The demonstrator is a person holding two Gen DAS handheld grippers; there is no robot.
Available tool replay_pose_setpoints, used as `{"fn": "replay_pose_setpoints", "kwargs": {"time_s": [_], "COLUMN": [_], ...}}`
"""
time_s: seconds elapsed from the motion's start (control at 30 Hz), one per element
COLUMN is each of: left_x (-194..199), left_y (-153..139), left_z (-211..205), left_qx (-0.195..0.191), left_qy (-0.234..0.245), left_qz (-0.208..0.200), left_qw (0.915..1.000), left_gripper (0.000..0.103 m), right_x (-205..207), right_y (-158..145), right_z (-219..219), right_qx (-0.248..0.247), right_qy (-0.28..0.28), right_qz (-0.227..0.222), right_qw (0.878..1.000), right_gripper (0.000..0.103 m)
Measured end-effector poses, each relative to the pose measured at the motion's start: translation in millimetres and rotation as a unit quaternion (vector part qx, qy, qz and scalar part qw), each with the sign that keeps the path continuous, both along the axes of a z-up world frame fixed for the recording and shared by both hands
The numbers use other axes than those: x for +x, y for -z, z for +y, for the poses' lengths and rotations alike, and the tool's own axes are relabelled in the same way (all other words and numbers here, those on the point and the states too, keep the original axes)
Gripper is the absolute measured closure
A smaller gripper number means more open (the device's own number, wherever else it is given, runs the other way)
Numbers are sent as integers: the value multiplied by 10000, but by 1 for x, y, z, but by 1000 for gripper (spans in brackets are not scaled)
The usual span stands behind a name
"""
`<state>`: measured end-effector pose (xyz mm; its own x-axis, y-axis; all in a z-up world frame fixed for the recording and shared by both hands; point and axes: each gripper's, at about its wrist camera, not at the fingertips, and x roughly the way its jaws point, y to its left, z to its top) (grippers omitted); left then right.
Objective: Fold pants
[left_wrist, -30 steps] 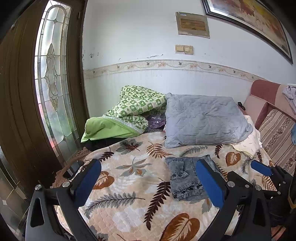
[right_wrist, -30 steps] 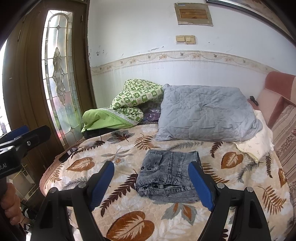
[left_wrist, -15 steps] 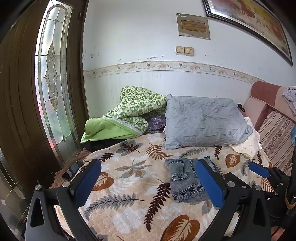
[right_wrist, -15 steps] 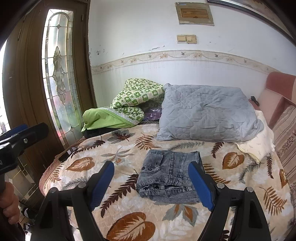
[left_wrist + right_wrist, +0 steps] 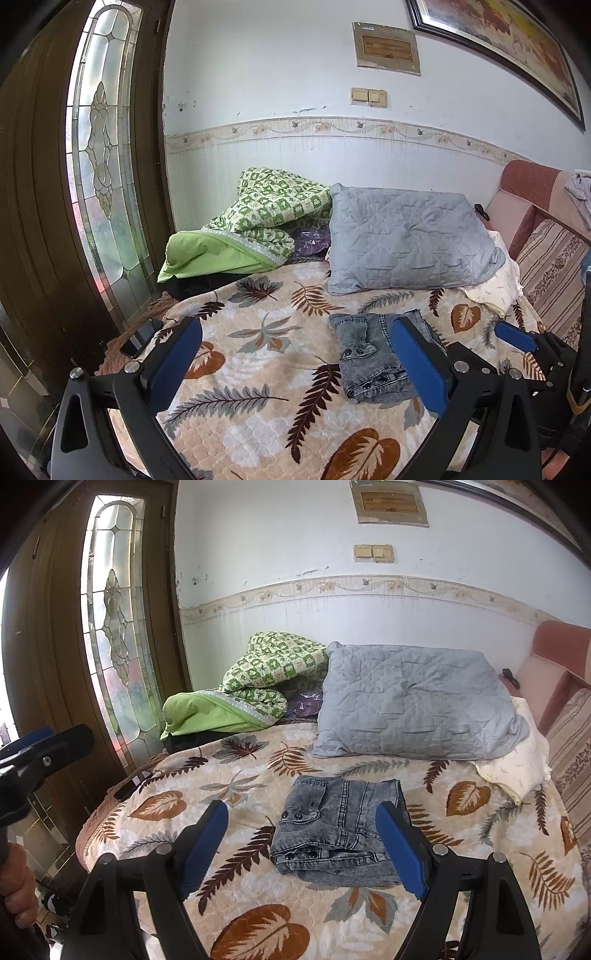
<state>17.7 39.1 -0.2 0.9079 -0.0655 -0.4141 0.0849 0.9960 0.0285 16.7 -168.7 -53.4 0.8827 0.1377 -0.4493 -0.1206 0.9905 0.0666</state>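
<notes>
The grey denim pants (image 5: 338, 827) lie folded into a small rectangle on the leaf-patterned bedspread (image 5: 258, 782), waistband buttons facing me. My right gripper (image 5: 303, 834) hovers short of them, open, blue pads apart with nothing between them. In the left wrist view the pants (image 5: 369, 354) sit to the right of centre, partly behind the right pad. My left gripper (image 5: 295, 350) is open too and holds nothing. The tip of the other gripper shows at each view's edge.
A grey quilted pillow (image 5: 413, 705) and a green patterned blanket (image 5: 266, 679) lie at the head of the bed by the wall. A cream cloth (image 5: 517, 764) sits at the right by a sofa back (image 5: 550, 273). A dark phone (image 5: 140, 338) rests on the bed's left edge near the glass door (image 5: 99, 184).
Both views have drifted back slightly and the pants look a little farther. The pants stay in place and both grippers stay open.
</notes>
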Motion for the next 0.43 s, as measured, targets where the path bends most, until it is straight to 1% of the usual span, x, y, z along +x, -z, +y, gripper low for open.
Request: {"fn": "replay_pose_setpoints", "kwargs": {"time_s": [0.43], "left_x": [19], "left_y": [10], "left_z": [-2], "left_qx": [62], "left_qy": [15], "left_qz": [137], "left_qw": [9999], "left_gripper": [1], "right_x": [17], "right_y": [8], "right_z": [1], "right_qx": [21], "right_qy": [-30], "right_qz": [99], "right_qw": [9999], "right_gripper": [18]}}
